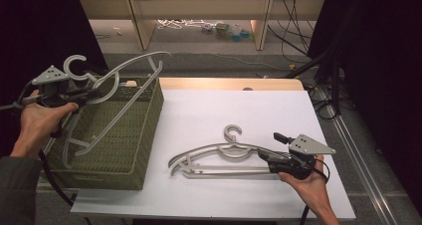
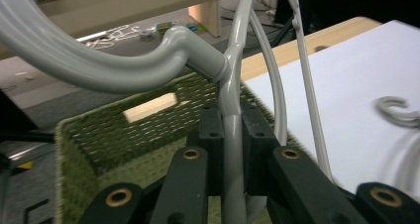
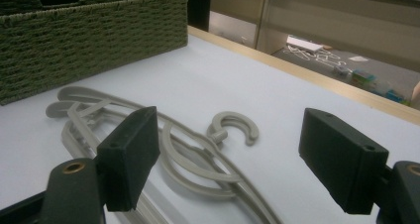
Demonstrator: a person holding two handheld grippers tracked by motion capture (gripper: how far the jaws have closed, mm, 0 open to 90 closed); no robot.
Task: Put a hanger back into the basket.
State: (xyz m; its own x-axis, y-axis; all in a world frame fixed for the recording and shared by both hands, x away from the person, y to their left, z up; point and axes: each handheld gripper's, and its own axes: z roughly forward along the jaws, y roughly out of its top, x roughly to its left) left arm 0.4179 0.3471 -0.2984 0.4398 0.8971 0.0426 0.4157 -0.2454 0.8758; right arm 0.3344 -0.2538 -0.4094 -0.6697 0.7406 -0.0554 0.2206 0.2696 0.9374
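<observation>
My left gripper (image 1: 93,92) is shut on a grey plastic hanger (image 1: 149,55) near its neck and holds it tilted above the left end of a green woven basket (image 1: 149,135). In the left gripper view, the pads (image 2: 212,135) clamp the hanger's thin stem (image 2: 232,90) just below the thick hook (image 2: 99,70), over the basket (image 2: 148,130). Two more grey hangers (image 1: 199,152) lie stacked on the white tabletop (image 1: 209,105). My right gripper (image 1: 268,146) rests open at their right end. Its jaws (image 3: 235,159) stand wide apart over the hangers, whose hook (image 3: 234,116) lies ahead.
The basket (image 3: 99,30) fills the left part of the table, with a wooden edge (image 1: 229,83) behind the white surface. Beyond the table are a shelf frame, cables and small items on the floor (image 1: 224,31). Dark curtains hang at both sides.
</observation>
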